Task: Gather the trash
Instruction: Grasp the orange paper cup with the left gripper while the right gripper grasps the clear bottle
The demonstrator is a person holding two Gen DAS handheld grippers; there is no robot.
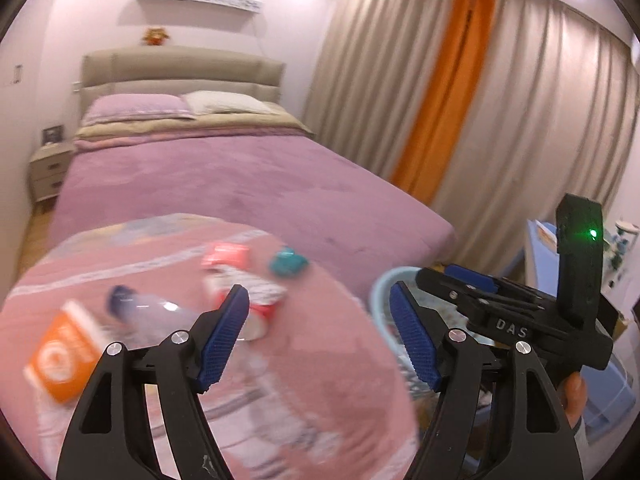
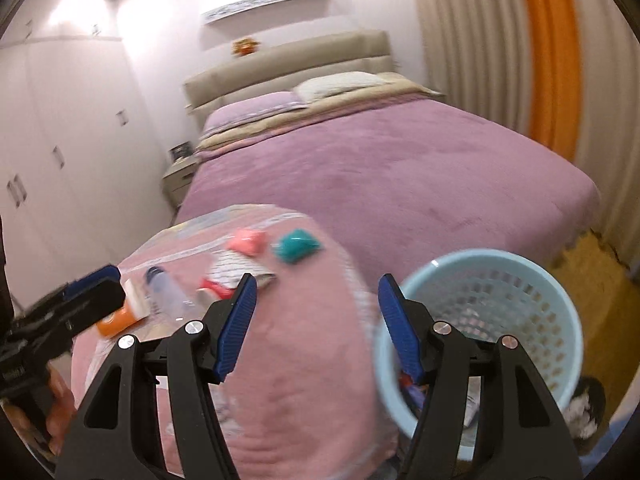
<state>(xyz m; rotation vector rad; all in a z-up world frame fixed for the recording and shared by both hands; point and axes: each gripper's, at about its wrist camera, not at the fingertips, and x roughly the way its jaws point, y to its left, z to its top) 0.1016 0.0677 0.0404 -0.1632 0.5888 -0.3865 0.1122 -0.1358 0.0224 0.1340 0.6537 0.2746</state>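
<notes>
Trash lies on a pink folded blanket [image 1: 312, 360] at the foot of the bed: an orange box [image 1: 60, 356], a clear plastic bottle [image 1: 148, 308] with a blue cap, a red and white wrapper [image 1: 248, 296], a pink packet [image 1: 226, 256] and a teal packet [image 1: 286, 264]. They also show in the right wrist view: the bottle [image 2: 168, 292], pink packet [image 2: 246, 240] and teal packet [image 2: 296, 246]. My left gripper [image 1: 320, 332] is open and empty above the blanket. My right gripper [image 2: 316, 320] is open and empty between the blanket and a light blue mesh basket [image 2: 492, 320].
The purple bed [image 1: 240, 184] stretches behind, with pillows and a beige headboard. Curtains [image 1: 460, 100] hang on the right. A nightstand [image 1: 48, 172] stands left of the bed. White wardrobes [image 2: 52, 168] line the left wall. The right gripper's body [image 1: 520, 312] shows in the left wrist view.
</notes>
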